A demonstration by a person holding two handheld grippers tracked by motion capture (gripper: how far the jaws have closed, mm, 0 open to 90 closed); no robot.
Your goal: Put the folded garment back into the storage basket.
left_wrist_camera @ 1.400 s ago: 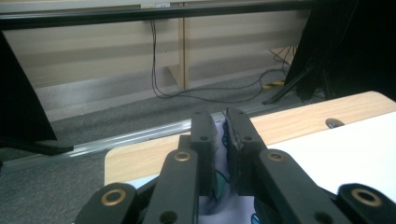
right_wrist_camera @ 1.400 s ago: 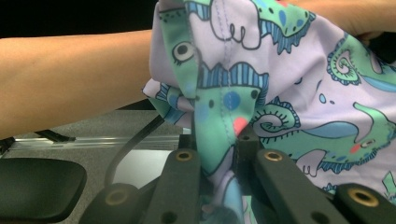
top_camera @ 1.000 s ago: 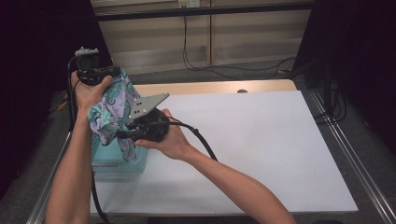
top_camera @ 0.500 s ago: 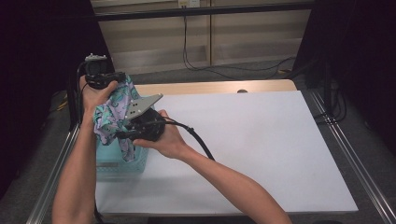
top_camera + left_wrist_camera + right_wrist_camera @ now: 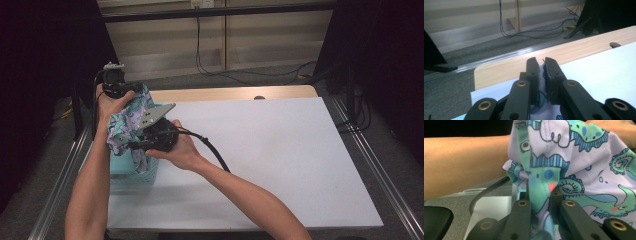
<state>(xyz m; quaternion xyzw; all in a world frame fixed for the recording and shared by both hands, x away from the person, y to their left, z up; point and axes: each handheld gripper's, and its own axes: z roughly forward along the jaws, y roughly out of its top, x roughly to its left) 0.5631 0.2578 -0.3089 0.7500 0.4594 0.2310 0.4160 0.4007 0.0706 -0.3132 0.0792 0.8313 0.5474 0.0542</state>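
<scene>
Patterned fabric [image 5: 125,127] is hanging over a teal basket [image 5: 131,172], with both the left gripper [image 5: 542,65] and right gripper [image 5: 541,197] jaws clamping it.

A person's two forearms reach in from the bottom toward the left edge of the white worktop [image 5: 280,165]. The left gripper [image 5: 116,84] and right gripper [image 5: 155,135] meet at a patterned lilac-and-green cloth [image 5: 125,127], bunched between them above a pale teal basket [image 5: 127,172]. How either gripper's jaws stand cannot be made out here.
</scene>
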